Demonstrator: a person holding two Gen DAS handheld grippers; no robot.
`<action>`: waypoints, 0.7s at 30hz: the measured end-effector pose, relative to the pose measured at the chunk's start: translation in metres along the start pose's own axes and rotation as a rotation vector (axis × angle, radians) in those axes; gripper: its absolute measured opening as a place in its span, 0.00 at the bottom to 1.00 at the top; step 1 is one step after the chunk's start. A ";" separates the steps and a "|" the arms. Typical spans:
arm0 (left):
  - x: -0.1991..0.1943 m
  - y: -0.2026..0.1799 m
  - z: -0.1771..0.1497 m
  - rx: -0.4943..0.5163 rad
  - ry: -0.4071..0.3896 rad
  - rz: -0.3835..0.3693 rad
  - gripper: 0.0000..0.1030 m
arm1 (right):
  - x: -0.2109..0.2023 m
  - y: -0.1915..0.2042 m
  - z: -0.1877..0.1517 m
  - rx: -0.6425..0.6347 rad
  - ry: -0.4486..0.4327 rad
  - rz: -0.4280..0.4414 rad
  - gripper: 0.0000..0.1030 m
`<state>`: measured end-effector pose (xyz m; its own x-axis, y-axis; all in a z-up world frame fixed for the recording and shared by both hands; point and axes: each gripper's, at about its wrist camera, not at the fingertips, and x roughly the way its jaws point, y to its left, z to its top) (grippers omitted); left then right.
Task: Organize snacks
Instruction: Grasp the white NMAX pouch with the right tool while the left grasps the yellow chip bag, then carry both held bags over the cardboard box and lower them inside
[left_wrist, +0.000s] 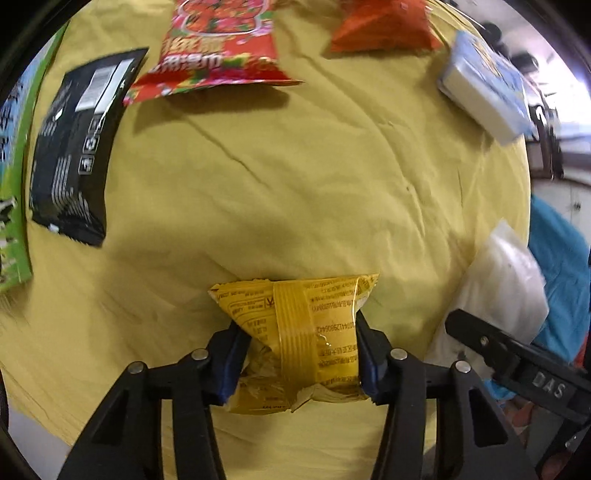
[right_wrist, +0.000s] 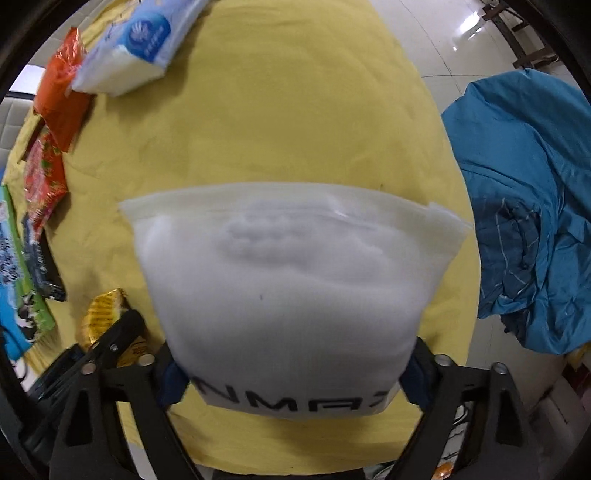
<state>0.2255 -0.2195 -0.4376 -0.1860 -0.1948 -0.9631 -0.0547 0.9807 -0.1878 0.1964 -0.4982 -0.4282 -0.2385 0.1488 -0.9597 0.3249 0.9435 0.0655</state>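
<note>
1. The left gripper pinches a small yellow snack packet between its blue-padded jaws, squeezing it across the middle above a yellow tablecloth
2. The packet looks light, soft and crinkly, its foil likely slippery; a grip across the puffed body, clear of the thin sealed ends, seems the safest hold
3. The right gripper clamps the near end of a frosted white zip bag, its zipper mouth pointing to the far side; the film appears limp and should sag unless its mouth is held open
4. The packet hangs just left of the bag, near its gripped end, not at the opening
5. Waiting at the far and left edges: a red strawberry-print packet, an orange packet, a black pouch, a green box and a blue-and-white tissue pack
</note>
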 end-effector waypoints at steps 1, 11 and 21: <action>0.000 -0.003 -0.001 0.019 -0.008 0.013 0.47 | 0.000 0.002 -0.002 -0.002 -0.008 -0.005 0.85; -0.017 -0.032 -0.017 0.117 -0.127 0.116 0.42 | -0.020 0.012 -0.037 -0.070 -0.102 -0.045 0.73; -0.103 -0.026 -0.068 0.106 -0.358 0.114 0.41 | -0.085 0.074 -0.097 -0.211 -0.225 0.028 0.72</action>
<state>0.1796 -0.2258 -0.3203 0.1701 -0.0844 -0.9818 0.0519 0.9957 -0.0765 0.1517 -0.4120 -0.3157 -0.0164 0.1287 -0.9916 0.1254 0.9841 0.1256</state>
